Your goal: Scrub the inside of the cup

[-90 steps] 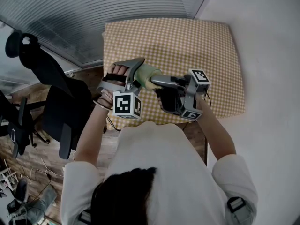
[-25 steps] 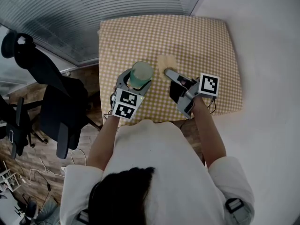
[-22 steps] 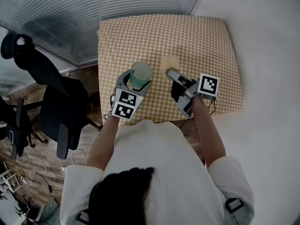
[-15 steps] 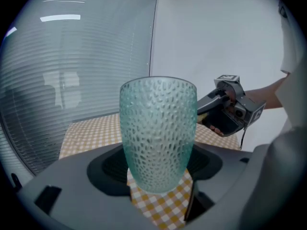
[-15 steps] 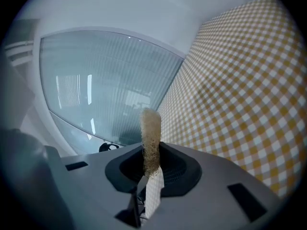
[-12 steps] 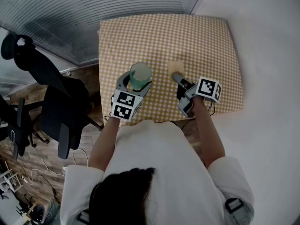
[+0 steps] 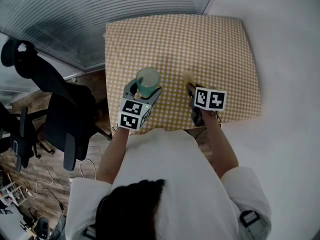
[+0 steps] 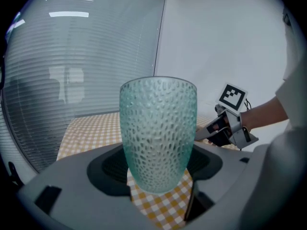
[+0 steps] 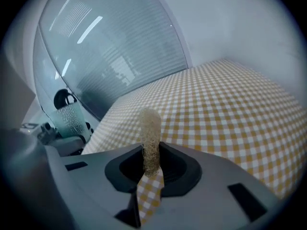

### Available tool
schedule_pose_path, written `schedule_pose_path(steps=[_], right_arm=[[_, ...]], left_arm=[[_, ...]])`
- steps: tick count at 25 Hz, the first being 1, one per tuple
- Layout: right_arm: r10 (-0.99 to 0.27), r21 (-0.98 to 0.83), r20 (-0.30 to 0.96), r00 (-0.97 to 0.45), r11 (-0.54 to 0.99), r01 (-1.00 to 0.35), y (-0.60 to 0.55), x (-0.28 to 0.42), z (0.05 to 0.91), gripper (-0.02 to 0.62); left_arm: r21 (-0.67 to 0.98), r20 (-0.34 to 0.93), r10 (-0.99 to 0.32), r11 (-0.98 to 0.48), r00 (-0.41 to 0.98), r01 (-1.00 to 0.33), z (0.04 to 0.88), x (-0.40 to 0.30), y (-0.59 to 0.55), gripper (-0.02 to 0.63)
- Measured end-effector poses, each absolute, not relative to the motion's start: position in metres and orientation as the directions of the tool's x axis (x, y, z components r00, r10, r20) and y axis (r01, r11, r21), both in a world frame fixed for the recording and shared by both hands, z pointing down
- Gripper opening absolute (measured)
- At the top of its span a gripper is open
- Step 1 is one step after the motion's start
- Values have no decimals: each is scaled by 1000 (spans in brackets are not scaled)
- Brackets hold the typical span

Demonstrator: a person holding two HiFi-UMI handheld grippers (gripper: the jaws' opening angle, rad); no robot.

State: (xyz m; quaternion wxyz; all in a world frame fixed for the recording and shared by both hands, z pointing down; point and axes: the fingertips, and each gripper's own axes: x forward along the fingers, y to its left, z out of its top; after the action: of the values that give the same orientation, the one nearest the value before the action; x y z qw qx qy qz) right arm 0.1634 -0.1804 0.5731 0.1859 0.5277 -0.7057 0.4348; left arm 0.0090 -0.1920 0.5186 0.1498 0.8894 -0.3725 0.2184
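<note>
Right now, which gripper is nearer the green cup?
Left. The left gripper has the green cup clamped between its jaws. The right gripper is off to the cup's right over the checked cloth, not touching it, shut on a loofah scrubber.

I have drawn my right gripper (image 7: 191,90) and its pinched loofah scrubber (image 7: 188,77) away from the cup's (image 7: 148,81) mouth, off to the right and down toward the checked cloth (image 7: 200,39) (its marker cube has rolled face-up). My left gripper (image 7: 144,90) has turned the cup from tilted to upright.
</note>
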Motion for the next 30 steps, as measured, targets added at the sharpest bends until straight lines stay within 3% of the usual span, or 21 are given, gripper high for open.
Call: schedule_pose_path(steps=[5, 10, 19, 30], right_arm=[[-602, -126, 773, -200, 163, -979, -179, 169, 579, 60], [-587, 148, 806, -72, 318, -936, -175, 161, 592, 74], [-572, 101, 813, -111, 327, -940, -172, 143, 596, 166], [-580, -46, 786, -216, 293, -955, -170, 133, 589, 210]], left_arm=[[111, 504, -603, -665, 619, -738, 521, 6, -192, 339], [99, 515, -597, -671, 615, -734, 527, 5, -190, 339], [134, 525, -600, -642, 604, -755, 534, -2, -187, 339], [138, 553, -579, -645, 599, -751, 552, 0, -179, 339]])
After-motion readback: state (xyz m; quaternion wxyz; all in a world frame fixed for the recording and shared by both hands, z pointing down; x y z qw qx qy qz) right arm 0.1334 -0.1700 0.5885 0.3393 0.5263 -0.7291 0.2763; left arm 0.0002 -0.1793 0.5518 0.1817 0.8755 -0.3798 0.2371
